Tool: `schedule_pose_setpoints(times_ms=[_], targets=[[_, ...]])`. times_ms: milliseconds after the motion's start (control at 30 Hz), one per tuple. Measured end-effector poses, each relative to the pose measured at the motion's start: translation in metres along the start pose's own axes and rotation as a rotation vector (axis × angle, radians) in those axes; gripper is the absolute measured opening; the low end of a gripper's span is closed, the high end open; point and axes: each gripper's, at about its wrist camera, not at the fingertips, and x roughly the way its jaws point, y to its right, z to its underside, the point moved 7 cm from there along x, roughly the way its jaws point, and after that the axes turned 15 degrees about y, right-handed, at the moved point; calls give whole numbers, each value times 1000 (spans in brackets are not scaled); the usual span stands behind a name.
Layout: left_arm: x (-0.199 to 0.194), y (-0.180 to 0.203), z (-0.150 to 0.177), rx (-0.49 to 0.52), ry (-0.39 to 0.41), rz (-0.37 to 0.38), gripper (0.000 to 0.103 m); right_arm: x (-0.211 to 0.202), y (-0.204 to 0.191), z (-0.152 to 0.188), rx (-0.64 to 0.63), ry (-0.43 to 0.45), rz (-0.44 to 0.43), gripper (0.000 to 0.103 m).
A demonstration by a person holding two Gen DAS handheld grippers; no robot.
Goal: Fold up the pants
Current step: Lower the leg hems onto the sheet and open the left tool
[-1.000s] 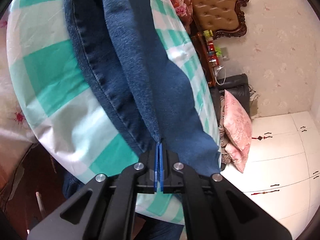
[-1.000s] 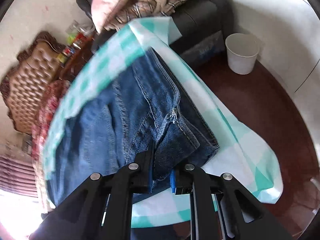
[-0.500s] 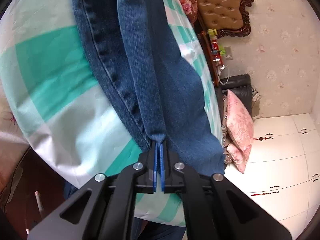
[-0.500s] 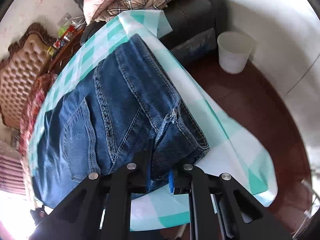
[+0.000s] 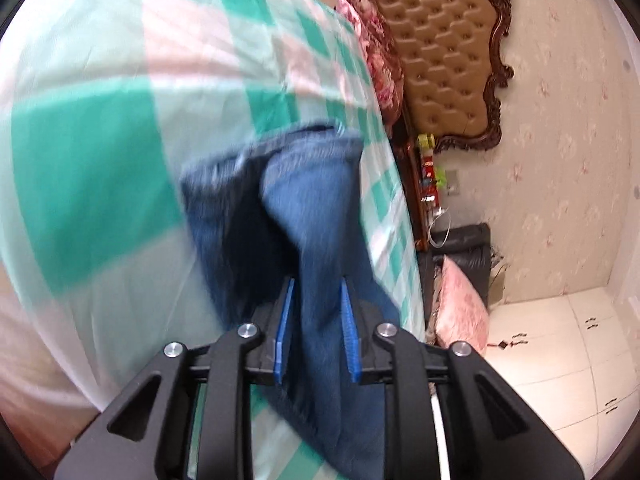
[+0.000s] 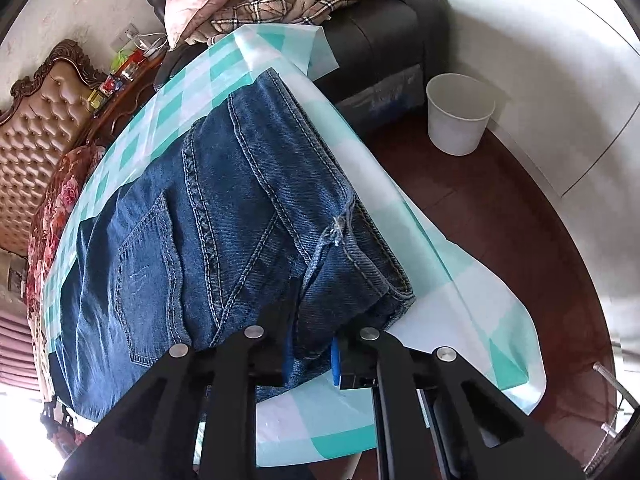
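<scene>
Blue denim pants (image 6: 208, 216) lie on a table covered by a green and white checked cloth (image 6: 452, 292). In the right wrist view the waistband end faces me and my right gripper (image 6: 310, 354) is shut on the waistband corner. In the left wrist view, which is blurred by motion, the leg end of the pants (image 5: 304, 208) runs between the blue pads of my left gripper (image 5: 316, 328). The left jaws stand apart with the denim loose between them.
A white bucket (image 6: 460, 118) stands on the dark wood floor right of the table. A black sofa (image 6: 384, 36) with pillows and plaid blankets is behind the table. A tufted brown headboard (image 5: 444, 52) and a cluttered side table (image 5: 428, 168) stand by the wall.
My left gripper has opened; it was shut on the leg fold before. The leg end now lies nearer and shorter in the left view. The right view has steadied over the waistband.
</scene>
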Motion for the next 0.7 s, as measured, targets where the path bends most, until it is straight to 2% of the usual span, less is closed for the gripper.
schedule_pose_setpoints(times_ms=[67,100,133,233,300,400,433,500,600,700], targets=[[0,12,-16,36,22,-3,16,0,0,0,-5,-3,7,6],[0,21,-24,76,33,-15,2,0,-1,0,-6,-4,8,6],[0,25,-26,102,34,-24,3,0,-1,0,-6,-5,8,6],[-14,46,-26,272,79,-113,2,-1,0,1,3,-2,1,5],[-24,46,-19,358,110,-186,2,-1,2,1,14,3,-6,4],[-18,8,-13,341,79,-278,3,0,1,0,10,-2,-1,4],[-15,-4,-12,326,70,-273,3,0,1,0,1,-5,4,4],[-18,-6,-13,334,84,-251,3,-2,0,-1,1,-2,6,4],[-22,-5,-13,362,109,-282,3,-12,-1,-6,-6,62,5,5],[-24,-6,-8,414,120,-321,6,-12,-4,-1,-49,81,44,5]])
